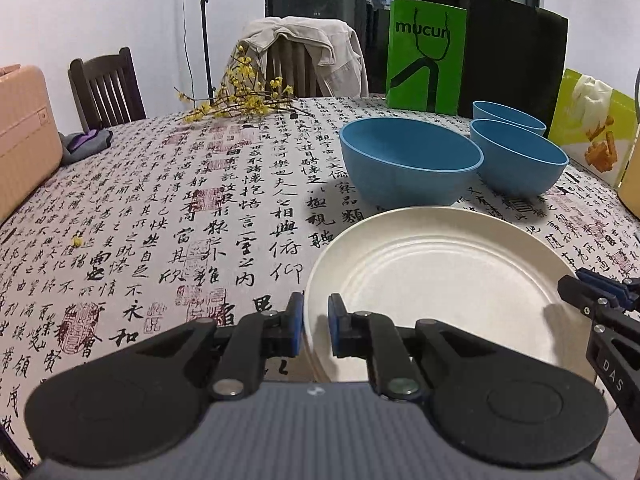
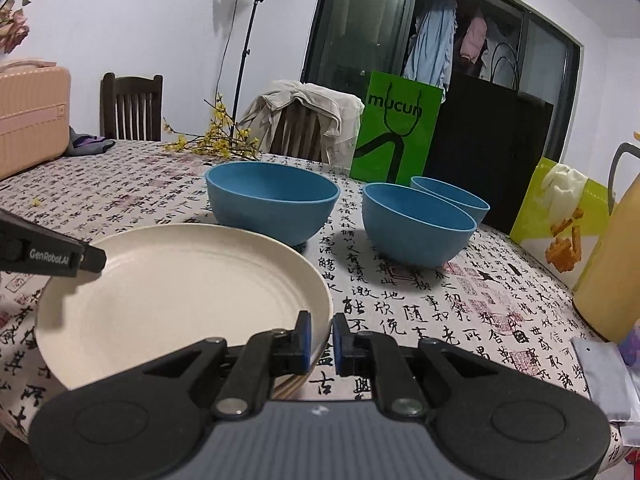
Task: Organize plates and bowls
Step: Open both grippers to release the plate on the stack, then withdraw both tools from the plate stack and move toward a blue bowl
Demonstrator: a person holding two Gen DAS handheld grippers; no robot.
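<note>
- Left wrist view: my left gripper (image 1: 316,326) is clamped on the near-left rim of a cream plate (image 1: 440,280), one blue pad outside the rim and one inside.
- The plate sits low over a round table (image 1: 160,200) covered with a cloth printed in black calligraphy; I cannot tell whether it touches the cloth.
- At the right edge, my right gripper (image 1: 592,300) meets the plate's opposite rim.
- Behind the plate stands a large blue bowl (image 1: 408,160); to its right sit two smaller blue bowls (image 1: 520,160), one behind the other.
- Farther back are a green paper bag (image 1: 424,52), a black bag (image 1: 516,48) and a sprig of yellow flowers (image 1: 244,96).
- Right wrist view: my right gripper (image 2: 322,338) is closed narrowly on the plate's (image 2: 180,300) near-right rim, which passes between its blue pads.
- My left gripper (image 2: 52,256) reaches in from the left edge, its tip over the far-left rim.
- The large blue bowl (image 2: 272,200) stands just beyond the plate, the two smaller bowls (image 2: 420,224) to its right.
- A yellow jug (image 2: 612,260) stands at the far right.
</note>
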